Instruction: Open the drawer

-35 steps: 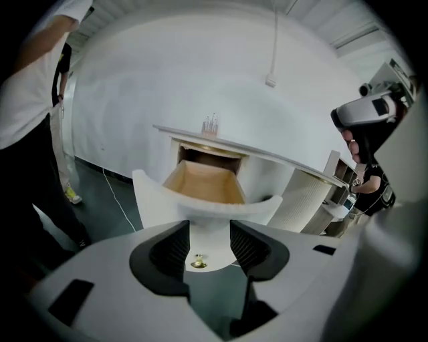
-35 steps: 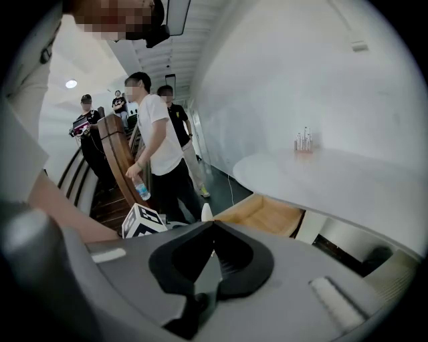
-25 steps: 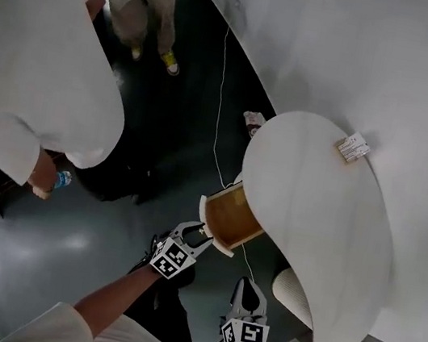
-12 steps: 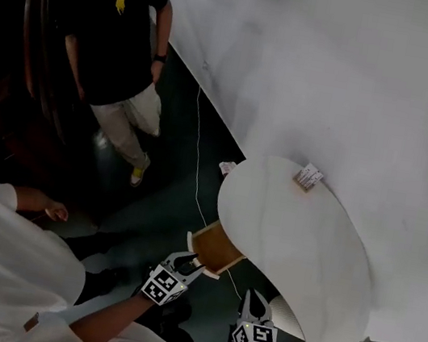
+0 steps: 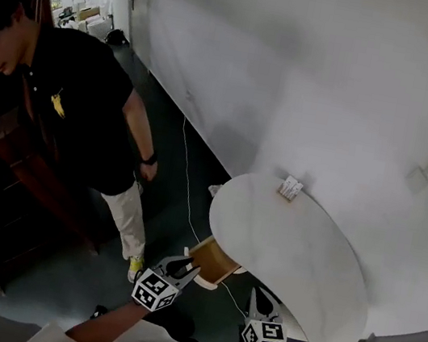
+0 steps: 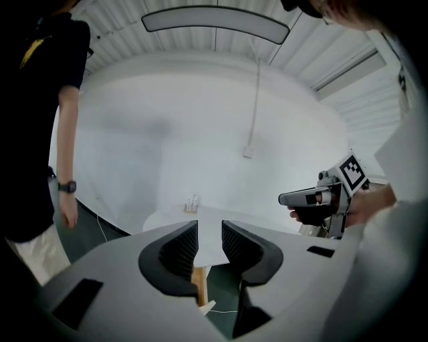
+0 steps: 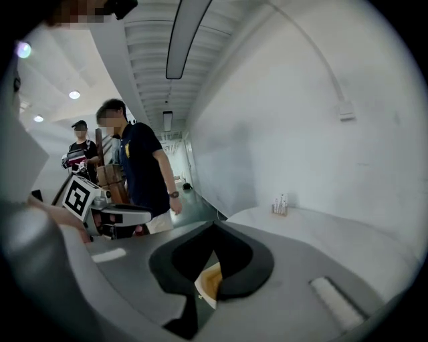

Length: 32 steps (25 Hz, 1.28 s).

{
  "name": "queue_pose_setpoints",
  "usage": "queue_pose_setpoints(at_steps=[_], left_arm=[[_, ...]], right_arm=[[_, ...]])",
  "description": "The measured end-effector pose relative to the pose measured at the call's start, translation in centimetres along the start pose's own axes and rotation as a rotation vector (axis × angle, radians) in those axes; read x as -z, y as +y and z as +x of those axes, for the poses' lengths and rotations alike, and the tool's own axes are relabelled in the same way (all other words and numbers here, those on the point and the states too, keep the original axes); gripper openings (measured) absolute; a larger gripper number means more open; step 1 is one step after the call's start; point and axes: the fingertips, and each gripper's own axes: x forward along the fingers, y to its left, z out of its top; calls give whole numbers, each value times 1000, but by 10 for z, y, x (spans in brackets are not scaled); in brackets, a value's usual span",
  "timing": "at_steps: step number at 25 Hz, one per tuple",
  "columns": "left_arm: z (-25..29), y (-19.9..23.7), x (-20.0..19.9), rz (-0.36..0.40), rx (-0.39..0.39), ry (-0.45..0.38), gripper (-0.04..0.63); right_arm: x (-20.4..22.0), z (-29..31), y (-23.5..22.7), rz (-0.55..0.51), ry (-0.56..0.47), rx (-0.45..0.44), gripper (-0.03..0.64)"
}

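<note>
In the head view, the light wooden drawer with a white front (image 5: 212, 259) stands pulled out from under the near left edge of the white oval-topped table (image 5: 305, 256), its inside open to view. The left gripper (image 5: 187, 265) sits just beside the drawer's front. The right gripper (image 5: 259, 298) is further right, near the table's near edge and apart from the drawer. A person in a black shirt (image 5: 86, 103) stands on the dark floor at far left.

In the left gripper view, the left gripper's jaws have just been closing and stand a narrow gap apart, with nothing between their ribbed pads. The table top lies beyond them, and a strip of the drawer's wood shows lower down, clear of the jaws.

In the right gripper view, the jaws meet at their tips and hold nothing. The drawer's wood shows through the slit beneath them, well below.

Judging by this, the opening looks done: the drawer is out and neither gripper has hold of it. At most, pulling it out further is left.
</note>
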Motion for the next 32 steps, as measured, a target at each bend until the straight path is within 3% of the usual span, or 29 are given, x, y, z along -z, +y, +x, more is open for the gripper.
queue_pose_setpoints(at_steps=[7, 12, 18, 24, 32], left_arm=[[-40, 8, -46, 45, 11, -55, 61], [-60, 15, -82, 36, 8, -96, 35], [-83, 17, -112, 68, 48, -168, 21], [-99, 19, -132, 106, 52, -189, 6], [-96, 21, -137, 96, 58, -204, 6]], right_arm=[[-34, -14, 33, -31, -63, 19, 11], [-67, -26, 42, -30, -104, 49, 11], [-86, -46, 52, -30, -152, 67, 11], [-99, -59, 53, -84, -185, 97, 11], [-107, -59, 57, -89, -201, 85, 11]])
